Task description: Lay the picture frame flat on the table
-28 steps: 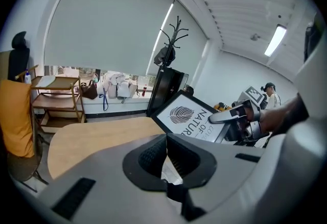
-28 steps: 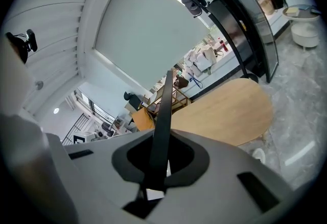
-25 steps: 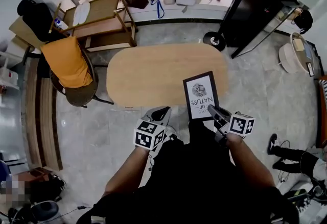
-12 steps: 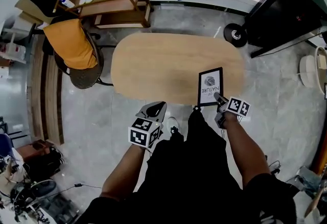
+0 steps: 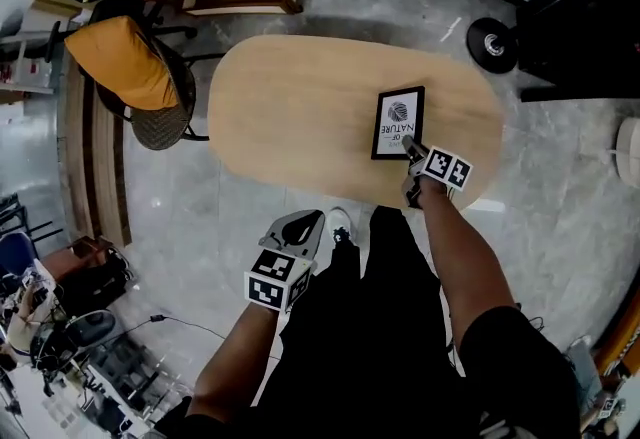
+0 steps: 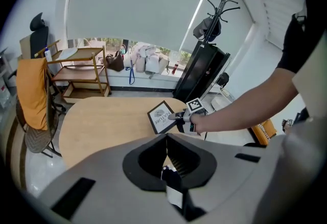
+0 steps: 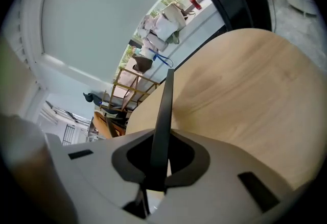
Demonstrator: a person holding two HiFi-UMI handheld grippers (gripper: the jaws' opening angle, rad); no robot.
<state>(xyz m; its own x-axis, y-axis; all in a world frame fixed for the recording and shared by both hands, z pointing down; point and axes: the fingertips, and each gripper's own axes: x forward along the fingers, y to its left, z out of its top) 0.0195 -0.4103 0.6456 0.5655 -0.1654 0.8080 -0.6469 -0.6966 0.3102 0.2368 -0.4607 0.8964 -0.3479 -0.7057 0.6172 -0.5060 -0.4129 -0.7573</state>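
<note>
Placing step: picture frame [image 5: 398,123] is pinched at its near edge by right gripper [image 5: 412,155] low over table [image 5: 290,117], left gripper [image 5: 305,220] closed on nothing; flat set-down, then release, is judged next.

A round woven chair [image 5: 160,125] draped with an orange cloth [image 5: 118,62] stands on the grey stone floor [image 5: 170,217]. Just behind the chair, towards the window, is a two-tier wooden cart [image 6: 80,71]. Further along from the chair, pale bags [image 6: 148,59] sit on the window ledge under a white roller blind [image 6: 138,3]. Well apart to the chair's right are a black cabinet [image 6: 202,72] and a black coat stand [image 6: 217,6] on a disc base [image 5: 492,43].
</note>
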